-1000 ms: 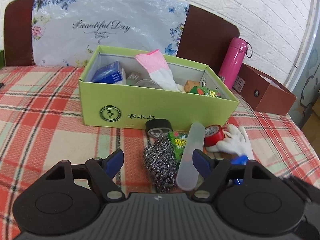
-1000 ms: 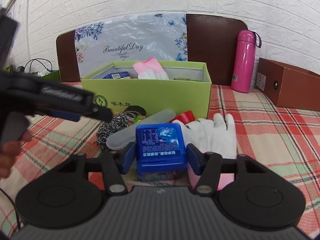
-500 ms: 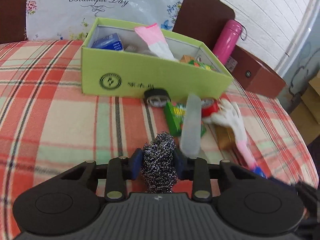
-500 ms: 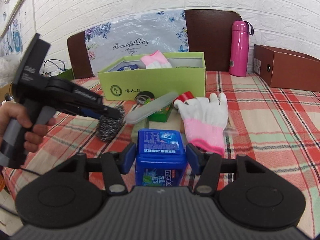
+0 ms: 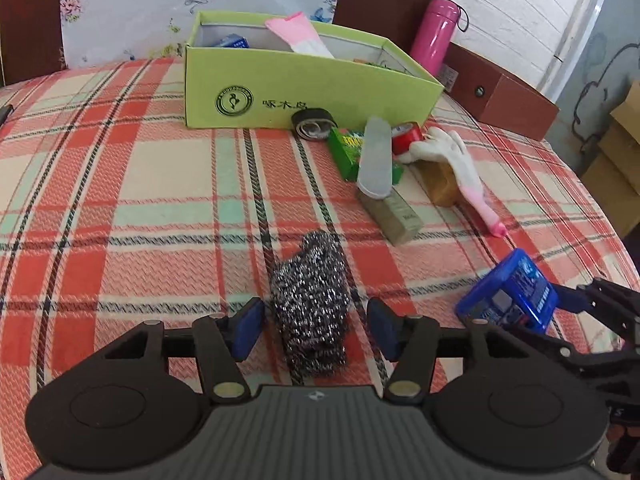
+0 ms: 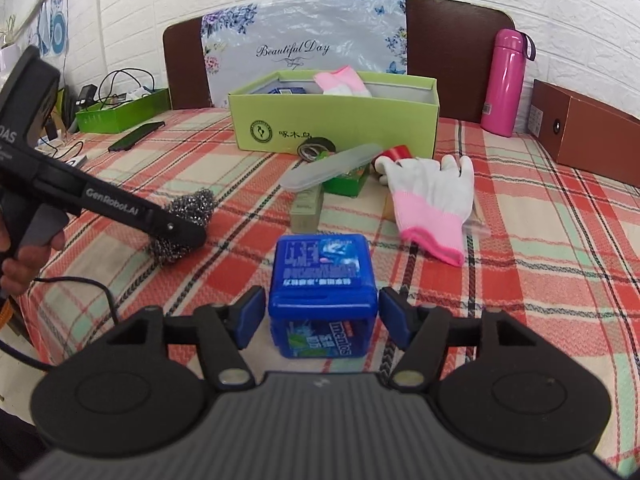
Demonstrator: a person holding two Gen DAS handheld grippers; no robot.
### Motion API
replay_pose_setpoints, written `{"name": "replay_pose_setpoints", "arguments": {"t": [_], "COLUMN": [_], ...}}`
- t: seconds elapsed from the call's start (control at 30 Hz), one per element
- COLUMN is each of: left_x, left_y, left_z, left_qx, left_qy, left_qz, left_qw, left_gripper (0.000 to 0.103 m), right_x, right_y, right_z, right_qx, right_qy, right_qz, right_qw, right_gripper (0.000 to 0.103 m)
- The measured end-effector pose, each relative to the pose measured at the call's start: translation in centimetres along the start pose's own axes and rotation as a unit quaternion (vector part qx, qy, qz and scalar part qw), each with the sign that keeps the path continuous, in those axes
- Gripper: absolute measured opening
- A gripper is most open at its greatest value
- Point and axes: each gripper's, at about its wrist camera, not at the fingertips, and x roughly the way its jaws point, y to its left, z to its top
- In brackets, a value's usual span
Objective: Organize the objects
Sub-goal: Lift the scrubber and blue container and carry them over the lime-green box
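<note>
Left claw (image 5: 316, 326) opening around steel scrubber (image 5: 310, 300); right claw (image 6: 322, 322) opening around blue box (image 6: 322, 280); clear pads fully before retreating.

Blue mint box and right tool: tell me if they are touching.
Apart. The right wrist view shows cloth in a gap on both sides between the blue mint box and the opening right tool's pads.
</note>
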Motion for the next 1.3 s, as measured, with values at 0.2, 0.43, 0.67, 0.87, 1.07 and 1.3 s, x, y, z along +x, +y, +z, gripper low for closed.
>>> {"name": "replay_pose_setpoints", "arguments": {"t": [0.2, 0.43, 0.67, 0.87, 1.07, 1.3], "left_x": [0.2, 0.5, 0.3, -1.5, -3.3, -3.4], "left_y": [0.1, 0.1, 0.6, 0.7, 0.0, -0.3], "left_z": [0.3, 0.1, 0.3, 1.9, 5.5, 10.6], "left_qx": [-0.008, -0.01, -0.021, -0.028, -0.018, -0.018], "left_qy": [-0.008, -0.015, -0.019, -0.052, -0.104, -0.154], "left_qz": [0.003, 0.008, -0.001, -0.019, -0.03, -0.029], "left_qw": [0.9999, 0.9998, 0.9996, 0.9981, 0.9939, 0.9875], "left_gripper": [0.059, 0.059, 0.039, 0.038, 0.038, 0.038], "right_x": [0.5, 1.0, 1.2, 0.0, -0.2, 1.6], "right_y": [0.1, 0.1, 0.2, -0.8, -2.0, -3.8], "right_z": [0.1, 0.1, 0.3, 2.0, 5.5, 10.6], "right_qx": [0.001, 0.004, -0.003, 0.027, 0.026, 0.015], "right_qy": [0.004, 0.008, 0.008, -0.026, -0.064, -0.115], "right_qz": [-0.005, -0.012, -0.005, 0.022, 0.024, 0.003], "right_qw": [1.0, 1.0, 1.0, 0.999, 0.997, 0.993], "right_gripper": [0.062, 0.06, 0.055, 0.055, 0.055, 0.055]}}
